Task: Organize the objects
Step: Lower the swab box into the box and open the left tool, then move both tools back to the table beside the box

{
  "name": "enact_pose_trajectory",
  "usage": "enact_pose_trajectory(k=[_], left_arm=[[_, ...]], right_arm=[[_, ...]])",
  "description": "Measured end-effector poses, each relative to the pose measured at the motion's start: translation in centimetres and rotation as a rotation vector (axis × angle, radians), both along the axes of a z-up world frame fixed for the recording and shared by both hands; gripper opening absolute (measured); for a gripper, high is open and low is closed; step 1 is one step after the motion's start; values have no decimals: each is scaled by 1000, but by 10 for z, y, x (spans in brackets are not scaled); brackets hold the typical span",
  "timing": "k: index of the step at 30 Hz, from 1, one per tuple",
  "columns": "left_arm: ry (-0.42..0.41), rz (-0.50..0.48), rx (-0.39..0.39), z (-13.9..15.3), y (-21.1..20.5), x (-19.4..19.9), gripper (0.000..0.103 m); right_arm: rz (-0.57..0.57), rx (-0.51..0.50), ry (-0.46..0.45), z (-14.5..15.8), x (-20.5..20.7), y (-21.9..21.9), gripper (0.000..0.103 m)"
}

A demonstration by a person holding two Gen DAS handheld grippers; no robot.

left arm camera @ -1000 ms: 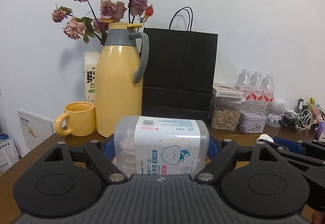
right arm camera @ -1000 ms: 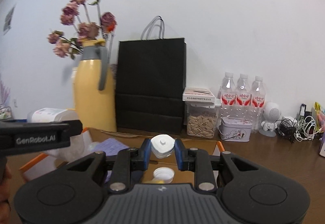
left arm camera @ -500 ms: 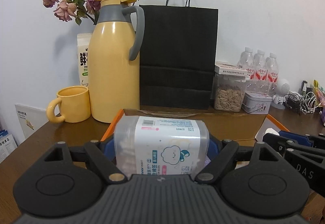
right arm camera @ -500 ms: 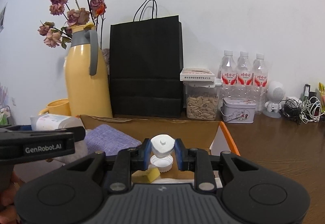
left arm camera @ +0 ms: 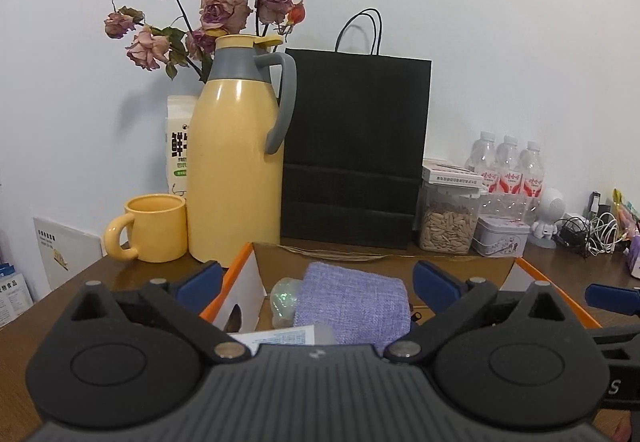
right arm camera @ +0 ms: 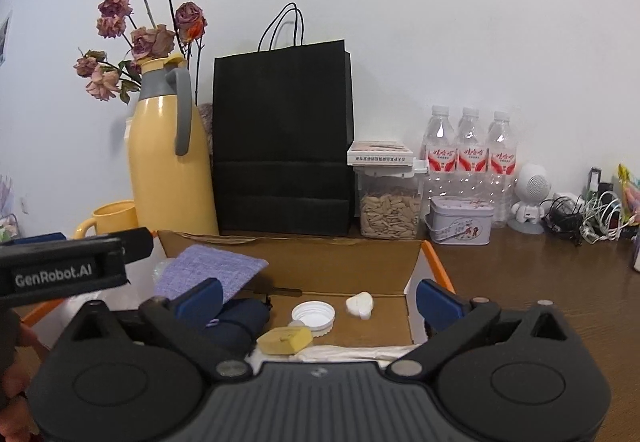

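Observation:
An open cardboard box point(left arm camera: 540, 276) point(right arm camera: 436, 262) with orange edges sits on the brown table below both grippers. My left gripper point(left arm camera: 318, 282) hangs over it, its jaws opening wide with nothing between them. The labelled white swab box point(left arm camera: 280, 336) lies in the box just under it, beside a folded purple cloth point(left arm camera: 352, 306) point(right arm camera: 208, 274). My right gripper point(right arm camera: 319, 298) is also opening, with nothing between its blue fingers point(right arm camera: 438, 300). A small white cap point(right arm camera: 360, 305) rests on the box floor near a white lid point(right arm camera: 313, 316), a yellow block point(right arm camera: 285, 340) and a dark pouch point(right arm camera: 240, 322).
Behind the box stand a yellow thermos point(left arm camera: 236, 161), a yellow mug point(left arm camera: 154, 228), a black paper bag point(left arm camera: 356, 149), a jar of seeds point(right arm camera: 390, 209), a tin point(right arm camera: 460, 226) and water bottles point(right arm camera: 470, 157). Tangled cables point(right arm camera: 592, 217) lie at the far right.
Both grippers have opened. The swab box left the left jaws and now lies in the cardboard box. The small white cap left the right jaws and lies on the box floor.

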State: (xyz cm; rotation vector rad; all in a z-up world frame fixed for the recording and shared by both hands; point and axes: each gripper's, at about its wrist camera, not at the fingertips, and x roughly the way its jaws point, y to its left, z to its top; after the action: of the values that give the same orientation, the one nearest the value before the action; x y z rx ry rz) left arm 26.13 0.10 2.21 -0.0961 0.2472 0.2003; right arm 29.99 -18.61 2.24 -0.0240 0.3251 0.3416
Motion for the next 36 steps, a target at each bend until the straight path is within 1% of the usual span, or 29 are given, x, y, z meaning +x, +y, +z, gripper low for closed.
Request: enact_pose_trajectory(k=[12, 19, 23, 28, 32, 36], left_arm=[[-1, -2, -4, -1, 1, -4, 103], [-16, -16, -7, 4, 2, -16, 103], [-16, -51, -20, 10, 3, -34, 103], [-17, -78, -2, 10, 2, -58, 103], [15, -95, 0, 10, 3, -74, 103], [15, -134, 15, 10, 2, -97, 103]], right_arm=[[-12, 2, -12, 2, -5, -5, 103], [-19, 6, -30, 5, -13, -11, 103], [-7, -4, -46, 10, -27, -16, 103], [23, -6, -78, 16, -53, -25, 103], [26, -27, -68, 14, -69, -29, 103], [52, -41, -57, 13, -90, -34, 103]])
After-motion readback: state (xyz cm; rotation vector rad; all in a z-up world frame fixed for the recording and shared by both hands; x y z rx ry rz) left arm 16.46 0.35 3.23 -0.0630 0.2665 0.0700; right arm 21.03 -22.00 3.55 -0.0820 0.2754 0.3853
